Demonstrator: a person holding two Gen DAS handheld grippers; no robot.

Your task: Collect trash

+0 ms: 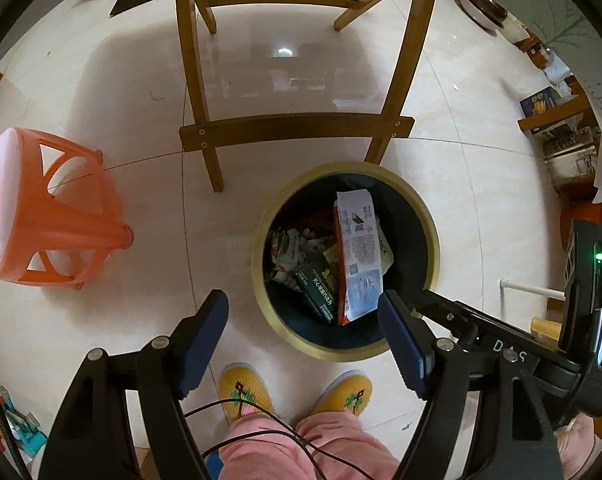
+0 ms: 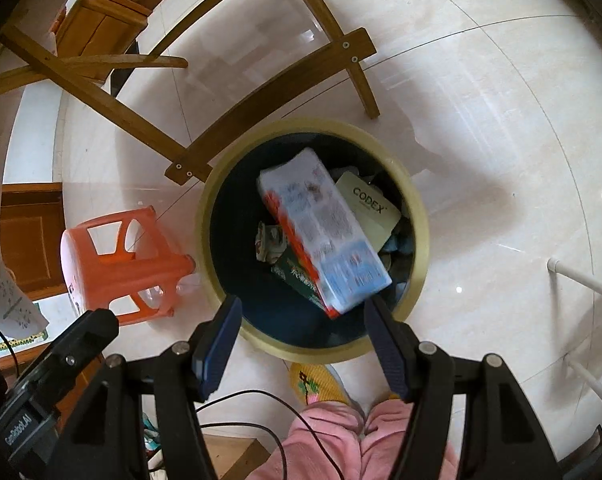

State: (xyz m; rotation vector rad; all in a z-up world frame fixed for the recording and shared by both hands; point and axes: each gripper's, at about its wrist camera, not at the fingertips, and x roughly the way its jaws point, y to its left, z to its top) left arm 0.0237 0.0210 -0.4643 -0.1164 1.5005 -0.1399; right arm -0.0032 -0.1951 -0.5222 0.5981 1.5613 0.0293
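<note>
A round bin with a yellowish rim (image 1: 261, 240) (image 2: 205, 216) stands on the tiled floor, dark inside. In it a long white, blue and orange package (image 1: 359, 248) (image 2: 325, 232) leans on end, blurred in the right wrist view. Under it lie a green box (image 1: 317, 284) (image 2: 297, 276), crumpled wrappers (image 1: 289, 248) and a pale card marked CODEX (image 2: 369, 200). My left gripper (image 1: 301, 298) points down over the bin's near rim, open and empty. My right gripper (image 2: 302, 301) hangs beside it over the same rim, open, with nothing between its pads.
An orange plastic stool (image 1: 41, 216) (image 2: 121, 260) stands left of the bin. A wooden chair frame (image 1: 293, 132) (image 2: 269, 92) is just behind it. A person's yellow slippers (image 1: 245, 392) and pink trousers (image 1: 301, 448) are below the grippers. A white rack (image 2: 581, 280) is at the right.
</note>
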